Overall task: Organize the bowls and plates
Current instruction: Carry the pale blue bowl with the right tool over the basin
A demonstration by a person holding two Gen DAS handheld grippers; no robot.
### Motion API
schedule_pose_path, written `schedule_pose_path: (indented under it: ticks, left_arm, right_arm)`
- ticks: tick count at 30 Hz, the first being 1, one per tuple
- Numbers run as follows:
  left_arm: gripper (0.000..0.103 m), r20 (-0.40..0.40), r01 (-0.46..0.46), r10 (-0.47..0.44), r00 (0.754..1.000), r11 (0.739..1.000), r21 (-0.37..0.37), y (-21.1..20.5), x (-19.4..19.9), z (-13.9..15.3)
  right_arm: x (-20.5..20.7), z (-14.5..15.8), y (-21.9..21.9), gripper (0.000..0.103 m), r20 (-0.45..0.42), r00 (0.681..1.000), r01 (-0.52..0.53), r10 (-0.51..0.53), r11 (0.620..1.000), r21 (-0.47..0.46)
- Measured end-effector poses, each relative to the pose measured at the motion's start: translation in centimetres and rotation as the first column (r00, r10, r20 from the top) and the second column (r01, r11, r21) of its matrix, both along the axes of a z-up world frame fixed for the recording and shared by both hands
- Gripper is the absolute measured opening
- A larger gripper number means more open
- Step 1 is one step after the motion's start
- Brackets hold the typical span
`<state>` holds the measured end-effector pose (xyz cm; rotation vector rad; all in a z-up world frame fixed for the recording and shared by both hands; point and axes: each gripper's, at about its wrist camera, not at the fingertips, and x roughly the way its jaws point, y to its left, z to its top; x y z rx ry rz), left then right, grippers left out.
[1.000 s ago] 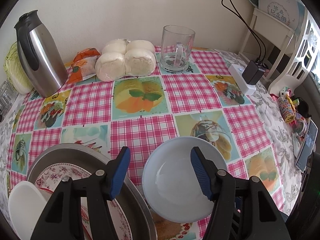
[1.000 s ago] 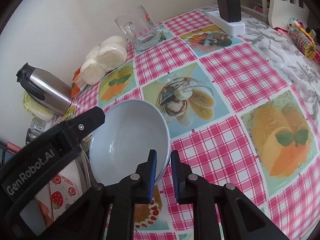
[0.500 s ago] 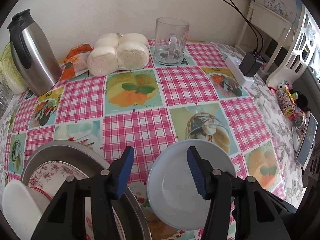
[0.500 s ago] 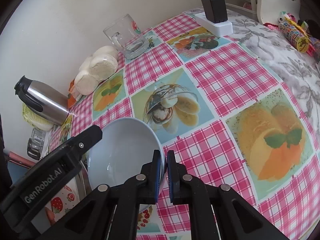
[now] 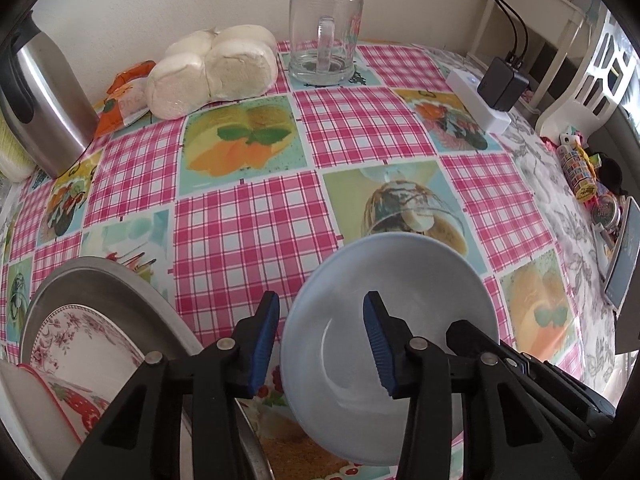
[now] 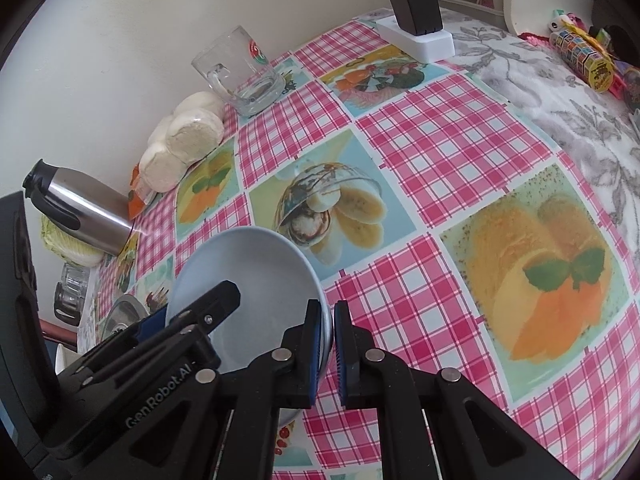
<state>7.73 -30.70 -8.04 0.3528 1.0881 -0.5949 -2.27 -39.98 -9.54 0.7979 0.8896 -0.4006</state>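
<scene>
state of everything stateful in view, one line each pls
right hand-held gripper: shut on the blue bowl's rim
left hand-held gripper: open, holding nothing
blue bowl: empty, tilted, pinched at its rim
glass mug: upright, looks empty
steel thermos jug: upright, lid on
metal basin: holds a floral plate
charger: plugged into the white power strip

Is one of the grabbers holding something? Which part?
Yes. The right gripper pinches the pale blue bowl by its rim. The left gripper is open, holding nothing.
</scene>
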Motion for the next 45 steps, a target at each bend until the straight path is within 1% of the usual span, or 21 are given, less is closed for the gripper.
schedule_pose_path:
  ticks: [2,4,6,23,28,34,37,45]
  left_arm:
    - [0.042,-0.005,0.002,-0.002,1.0,1.0,-0.004,0.0,0.0,-0.1]
    - [0.032,-0.012,0.002,-0.002,1.0,1.0,-0.005,0.0,0.0,-0.4]
    - [0.027,-0.008,0.006,-0.007,1.0,1.0,-0.005,0.0,0.0,-0.5]
    - [0.022,-0.008,0.012,-0.012,1.0,1.0,-0.019,0.1,-0.2,-0.3]
    - [0.021,-0.008,0.01,-0.01,1.0,1.0,-0.03,0.2,-0.3,0.2]
    - [0.021,0.022,0.012,-0.01,1.0,0.997,-0.07,0.6,-0.6,2.3]
    - [0.021,0.051,0.012,-0.007,0.999,0.994,-0.104,1.1,-0.7,4.2]
    - [0.021,0.139,0.036,-0.01,0.99,0.982,-0.185,2.2,-1.9,9.1]
  right_arm:
    - [0.0,-0.2,-0.1,0.007,-0.003,1.0,0.002,-0.001,1.0,0.004]
    - [0.0,-0.3,-0.2,0.007,-0.007,1.0,0.004,-0.004,1.0,0.008]
    - [0.0,-0.5,-0.3,0.007,-0.011,1.0,0.006,-0.006,1.0,0.012]
    - [0.1,-0.4,-0.3,0.008,-0.031,0.999,0.01,-0.01,1.0,0.008]
    - [-0.4,-0.2,-0.6,0.008,-0.018,0.999,0.028,-0.027,0.999,0.037]
    - [-0.9,1.7,-0.3,0.008,0.018,0.999,0.036,-0.036,0.999,0.015]
    - [-1.3,3.2,-0.2,0.008,0.059,0.998,0.034,-0.035,0.999,0.016]
    - [-2.1,7.7,0.8,0.008,0.158,0.987,0.043,-0.037,0.998,-0.035]
